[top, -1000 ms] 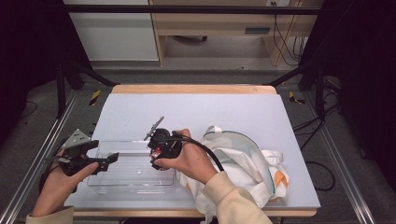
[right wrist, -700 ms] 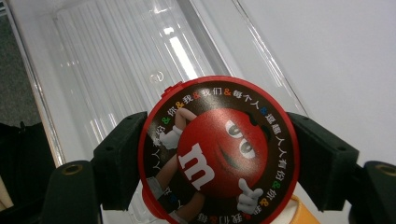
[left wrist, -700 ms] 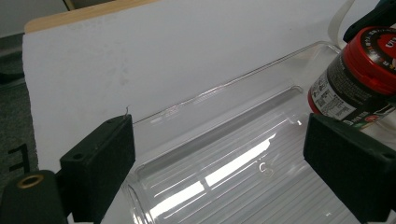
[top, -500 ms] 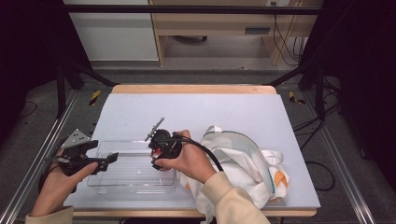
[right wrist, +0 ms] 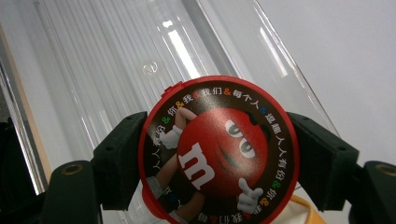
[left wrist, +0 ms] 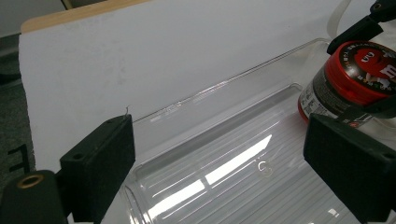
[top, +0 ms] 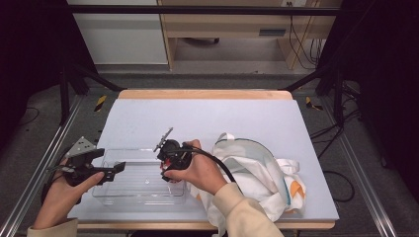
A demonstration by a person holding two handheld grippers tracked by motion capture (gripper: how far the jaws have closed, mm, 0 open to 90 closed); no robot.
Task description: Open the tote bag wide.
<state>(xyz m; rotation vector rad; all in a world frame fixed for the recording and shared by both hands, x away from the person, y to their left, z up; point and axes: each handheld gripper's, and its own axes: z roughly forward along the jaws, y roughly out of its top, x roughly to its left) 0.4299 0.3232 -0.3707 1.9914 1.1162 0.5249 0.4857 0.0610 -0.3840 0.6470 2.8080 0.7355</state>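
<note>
Two grippers are working together low in the frame: the right gripper [right wrist: 219, 172], jaws clamped on a round red-lidded candy tub [right wrist: 218, 161], is lowering it into the clear ribbed plastic tray [top: 141, 196], while the left gripper [left wrist: 243, 172], jaws apart, is straddling the tray's near wall, likely steadying it.

Hardly anything differs across the three high-view pictures. The right gripper [top: 170, 163], at the centre of the frame and clamped on the red tub [right wrist: 218, 151], has edged very slightly toward the lower left, over the right end of the clear tray [top: 141, 197].
</note>
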